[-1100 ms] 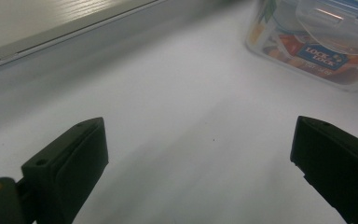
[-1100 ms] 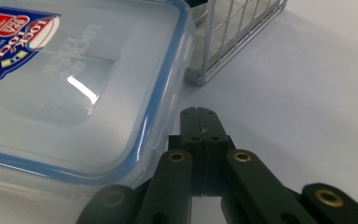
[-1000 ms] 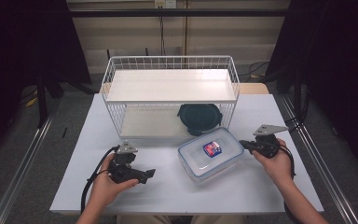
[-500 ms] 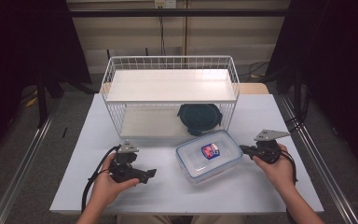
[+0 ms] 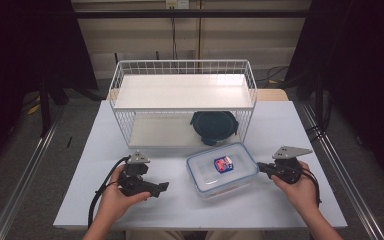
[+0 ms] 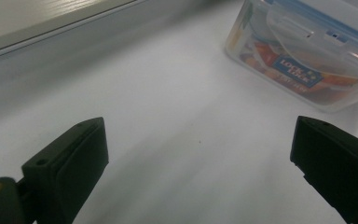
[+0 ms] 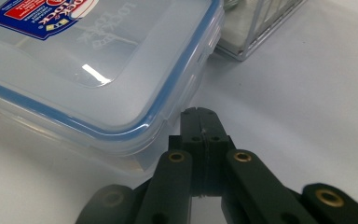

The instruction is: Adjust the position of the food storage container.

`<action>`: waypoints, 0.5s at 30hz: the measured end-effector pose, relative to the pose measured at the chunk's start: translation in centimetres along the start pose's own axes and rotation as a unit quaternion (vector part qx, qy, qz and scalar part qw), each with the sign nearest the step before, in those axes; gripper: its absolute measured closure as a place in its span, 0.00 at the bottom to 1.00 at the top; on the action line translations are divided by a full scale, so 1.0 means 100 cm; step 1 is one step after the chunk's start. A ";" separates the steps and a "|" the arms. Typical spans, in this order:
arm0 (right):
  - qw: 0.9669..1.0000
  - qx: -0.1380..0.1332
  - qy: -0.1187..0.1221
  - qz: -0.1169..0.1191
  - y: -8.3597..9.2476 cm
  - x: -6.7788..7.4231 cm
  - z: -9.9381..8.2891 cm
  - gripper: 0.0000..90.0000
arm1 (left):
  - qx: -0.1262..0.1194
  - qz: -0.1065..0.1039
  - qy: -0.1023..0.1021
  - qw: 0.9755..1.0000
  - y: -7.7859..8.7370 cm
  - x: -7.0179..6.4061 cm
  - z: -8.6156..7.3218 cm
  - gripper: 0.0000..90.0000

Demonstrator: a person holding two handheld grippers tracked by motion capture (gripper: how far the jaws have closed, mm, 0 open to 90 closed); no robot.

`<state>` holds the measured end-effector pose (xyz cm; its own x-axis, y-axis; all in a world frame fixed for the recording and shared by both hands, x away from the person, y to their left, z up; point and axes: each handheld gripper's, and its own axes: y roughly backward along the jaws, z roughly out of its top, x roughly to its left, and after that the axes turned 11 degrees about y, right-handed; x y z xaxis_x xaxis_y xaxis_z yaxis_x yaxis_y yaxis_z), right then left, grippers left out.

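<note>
A clear plastic container [image 5: 222, 171] with a blue-rimmed lid and a red and blue sticker lies on the white table [image 5: 180, 210], right of the middle. My right gripper [image 5: 260, 166] lies at its right side, pointing left. In the right gripper view the gripper [image 7: 200, 115] is shut with nothing in it, its tip right beside the corner of the container [image 7: 98, 70]. My left gripper [image 5: 161, 188] rests on the table left of the container, pointing right. In the left gripper view it [image 6: 198, 135] stands wide open, and the container [image 6: 307, 51] lies ahead at the upper right.
A white wire rack [image 5: 182, 95] with a white shelf stands at the back of the table. A dark round lidded bowl [image 5: 214, 126] sits under it at the right. The rack's base corner [image 7: 256, 28] is just beyond the container.
My right gripper and hand have drawn slightly toward the front edge, and the container has shifted a little the same way. The left gripper has not moved.
</note>
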<state>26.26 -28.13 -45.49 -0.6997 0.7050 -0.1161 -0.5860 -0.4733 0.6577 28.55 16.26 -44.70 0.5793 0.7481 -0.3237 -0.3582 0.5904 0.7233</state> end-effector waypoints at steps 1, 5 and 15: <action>1.000 -0.002 0.002 0.001 0.000 0.002 0.001 1.00 | 0.004 0.000 -0.005 1.000 0.001 0.000 0.000 0.05; 1.000 -0.003 0.006 0.017 -0.003 0.013 0.006 1.00 | 0.000 -0.003 0.011 1.000 0.000 0.000 0.000 0.05; 0.999 -0.004 0.017 0.039 -0.011 0.032 0.016 1.00 | -0.008 -0.010 0.033 0.999 0.004 0.002 0.001 0.05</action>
<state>25.35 -24.46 -45.39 -0.7569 0.6473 -0.0899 -0.5321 -0.5306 0.6598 28.60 16.66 -44.40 0.5377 0.7541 -0.3770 -0.3597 0.6096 0.7063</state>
